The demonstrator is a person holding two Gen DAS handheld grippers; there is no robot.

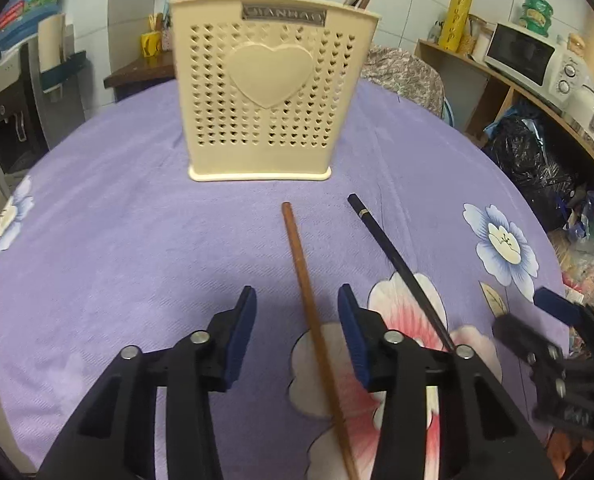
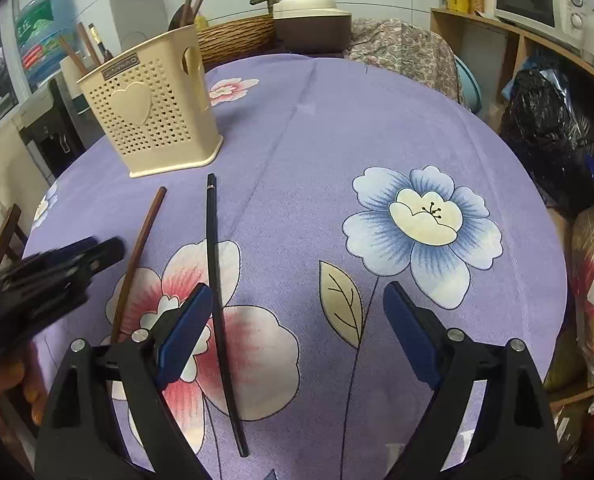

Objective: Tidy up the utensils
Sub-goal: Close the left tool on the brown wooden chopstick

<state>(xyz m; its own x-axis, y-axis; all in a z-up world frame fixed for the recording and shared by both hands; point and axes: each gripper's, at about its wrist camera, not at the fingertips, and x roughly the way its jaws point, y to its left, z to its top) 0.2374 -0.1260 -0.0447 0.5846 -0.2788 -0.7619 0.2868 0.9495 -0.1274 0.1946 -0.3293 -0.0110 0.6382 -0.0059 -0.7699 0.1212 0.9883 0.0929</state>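
Two loose chopsticks are left on the purple floral tablecloth point(image 2: 305, 152), both just in front of the cream plastic utensil holder with heart-shaped perforations point(image 1: 263, 92): a brown wooden chopstick point(image 1: 309, 304) and a black chopstick with a thin metal band near its far end point(image 2: 215, 280). Neither touches the holder; they lie side by side, apart, far ends pointing toward it.

Step in hand, as I read it: pickup, nothing gripped yet.
- Left gripper point(image 1: 297, 320): fingers spread apart, empty, straddling the brown chopstick near its mid-length.
- Right gripper point(image 2: 297, 324): fingers wide apart, empty, black chopstick just inside its left finger point(image 2: 185, 332), well off-centre.

Next move calls for:
- left: lower and close on the brown stick, then tilt it upright and drop it into the holder from above.
- right: shift toward the holder side to centre the black stick before closing. A thin rod flat on cloth looks easy to miss or roll.

Hard to make out:
- holder's inside and compartments not visible; only the tops of several sticks show above its rim.
- near end of the brown chopstick cut off at the frame edge in the left wrist view.
- each gripper appears motion-blurred in the other's view.
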